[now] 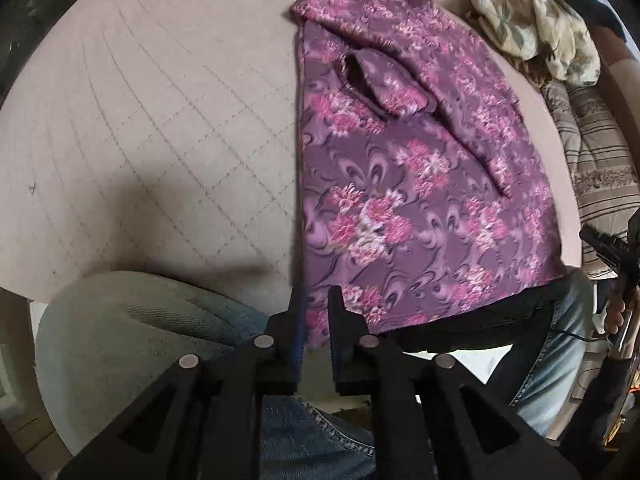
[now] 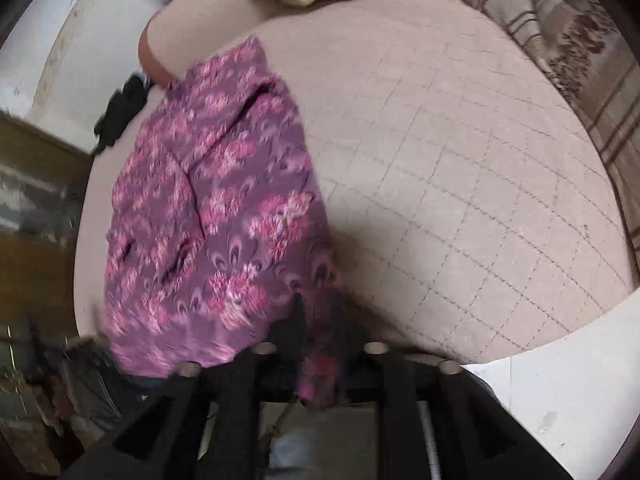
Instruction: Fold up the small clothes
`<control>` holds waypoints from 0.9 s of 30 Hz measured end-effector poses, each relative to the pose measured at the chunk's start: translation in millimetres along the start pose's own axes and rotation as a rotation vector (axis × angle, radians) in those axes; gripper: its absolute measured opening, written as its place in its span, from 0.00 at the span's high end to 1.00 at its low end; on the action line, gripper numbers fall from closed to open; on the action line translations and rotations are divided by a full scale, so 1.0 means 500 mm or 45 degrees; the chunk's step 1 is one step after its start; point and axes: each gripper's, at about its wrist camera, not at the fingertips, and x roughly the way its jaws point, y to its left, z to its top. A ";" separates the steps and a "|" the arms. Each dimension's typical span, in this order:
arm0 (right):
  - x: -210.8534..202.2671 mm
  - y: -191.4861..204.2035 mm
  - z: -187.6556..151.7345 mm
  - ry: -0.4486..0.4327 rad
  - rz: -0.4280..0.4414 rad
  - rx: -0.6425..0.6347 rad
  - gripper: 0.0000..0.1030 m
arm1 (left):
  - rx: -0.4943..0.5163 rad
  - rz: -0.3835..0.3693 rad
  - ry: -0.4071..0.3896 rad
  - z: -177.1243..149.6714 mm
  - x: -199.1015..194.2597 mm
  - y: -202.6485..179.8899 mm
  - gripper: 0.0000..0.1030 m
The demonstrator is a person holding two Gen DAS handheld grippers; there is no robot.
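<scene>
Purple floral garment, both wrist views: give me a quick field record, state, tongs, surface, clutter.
garment: purple floral garment, lying on the bed, partly folded, near edge hanging over the bed's front edge
surface: quilted beige bedspread
left tongs: left tongs at the garment's near corner, fabric between the fingers with a gap showing
right tongs: right tongs shut on the garment's near edge, image blurred
clutter: crumpled cream cloth and striped blanket at the far side of the bed

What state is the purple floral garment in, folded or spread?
Partly folded: the purple floral garment has a layer doubled over its top, and both grippers pinch its near hem.
</scene>
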 end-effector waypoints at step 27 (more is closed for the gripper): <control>0.448 0.251 0.748 -0.043 0.011 -0.263 0.36 | -0.202 0.096 -0.270 0.883 0.251 0.027 0.56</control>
